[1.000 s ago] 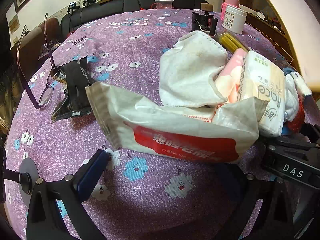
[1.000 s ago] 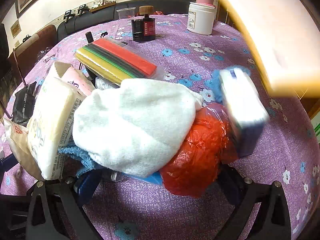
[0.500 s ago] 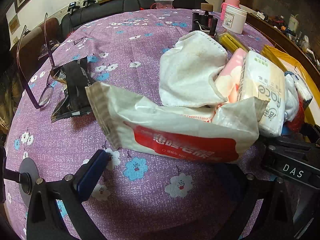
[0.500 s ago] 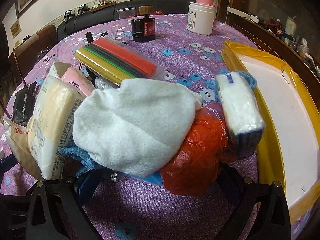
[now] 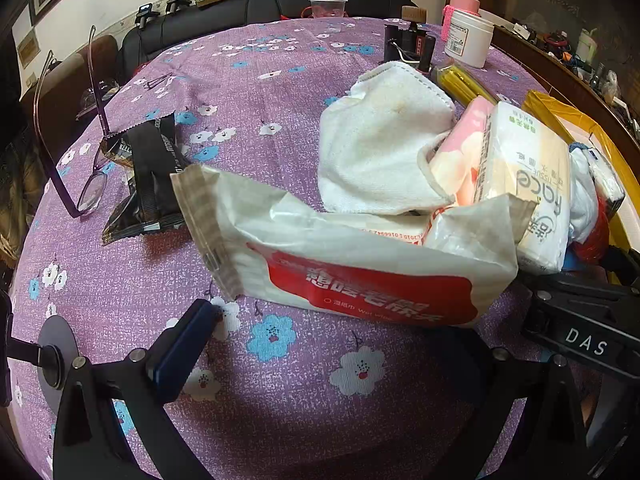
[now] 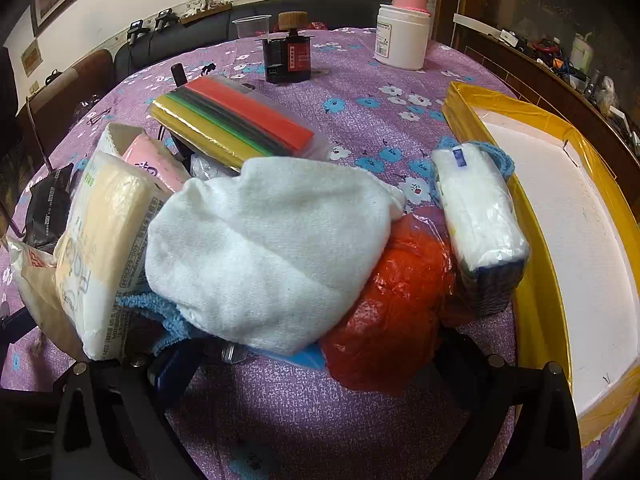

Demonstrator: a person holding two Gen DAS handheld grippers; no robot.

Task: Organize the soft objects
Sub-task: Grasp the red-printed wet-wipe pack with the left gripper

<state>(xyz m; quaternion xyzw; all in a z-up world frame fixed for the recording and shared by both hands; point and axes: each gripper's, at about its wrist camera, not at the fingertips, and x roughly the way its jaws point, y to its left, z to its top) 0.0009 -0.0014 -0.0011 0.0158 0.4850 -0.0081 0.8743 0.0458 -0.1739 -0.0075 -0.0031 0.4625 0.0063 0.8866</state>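
Both grippers rest wide apart on the floral tablecloth [image 5: 248,80] — left gripper [image 5: 332,344] before the wet-wipes pack [image 5: 360,264], right gripper [image 6: 312,364] before the white towel [image 6: 272,248].

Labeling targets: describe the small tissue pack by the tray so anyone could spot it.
Find the yellow-rimmed tray at the table's right. Against its left wall stands the small tissue pack, beside the red plastic bag. Unlike the towel, it's clear-wrapped, with a blue tab.
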